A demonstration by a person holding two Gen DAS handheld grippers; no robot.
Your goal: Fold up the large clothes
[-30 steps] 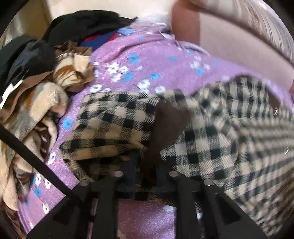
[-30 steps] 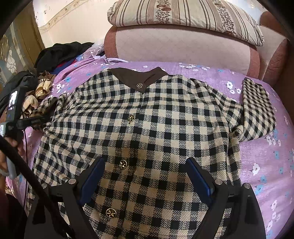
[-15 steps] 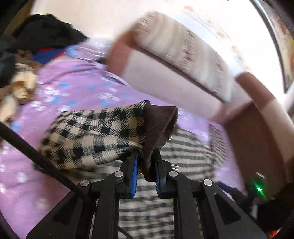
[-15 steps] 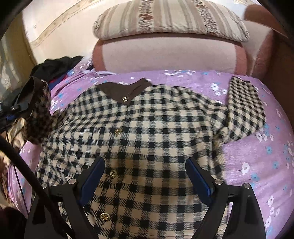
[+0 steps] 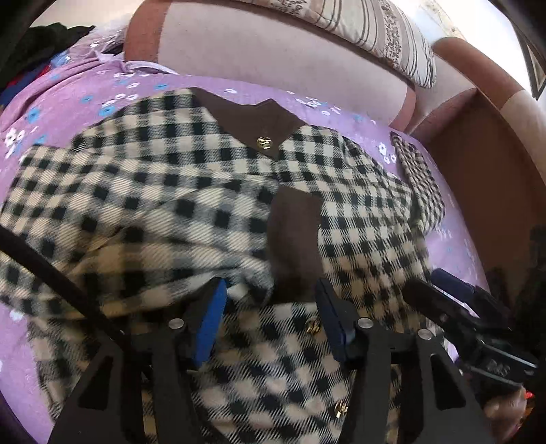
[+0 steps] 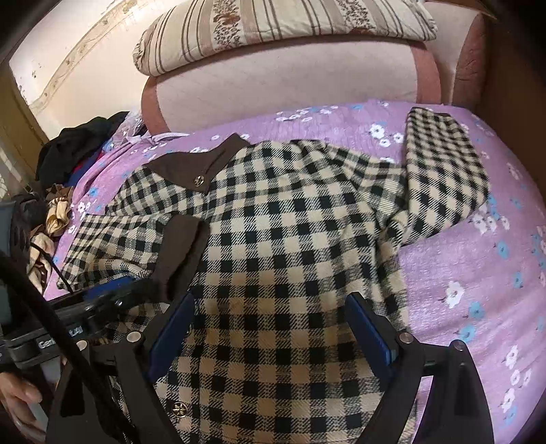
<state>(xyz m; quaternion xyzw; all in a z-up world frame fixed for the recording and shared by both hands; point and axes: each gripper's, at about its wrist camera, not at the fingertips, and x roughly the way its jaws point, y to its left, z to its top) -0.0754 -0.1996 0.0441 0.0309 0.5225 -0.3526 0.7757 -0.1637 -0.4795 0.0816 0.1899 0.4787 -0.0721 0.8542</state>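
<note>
A black-and-cream checked coat (image 6: 293,246) with a brown collar (image 6: 191,167) and gold buttons lies face up on the purple floral bed cover (image 6: 477,273). Its left sleeve, with a brown cuff (image 5: 293,239), lies folded across the chest; the cuff also shows in the right wrist view (image 6: 181,249). My left gripper (image 5: 269,317) is open just behind the cuff, no longer holding it. My right gripper (image 6: 269,328) is open and empty above the coat's lower front. The other sleeve (image 6: 443,177) lies spread at the right.
A pile of dark and brown clothes (image 6: 68,164) lies at the bed's left end. A pink padded headboard (image 6: 290,82) with a striped pillow (image 6: 273,27) stands behind. The bed's wooden side (image 5: 484,177) rises at the right.
My left gripper carried the sleeve cuff from the bed's left side over the coat's chest, then opened and let it go. The right gripper stayed open over the coat.
</note>
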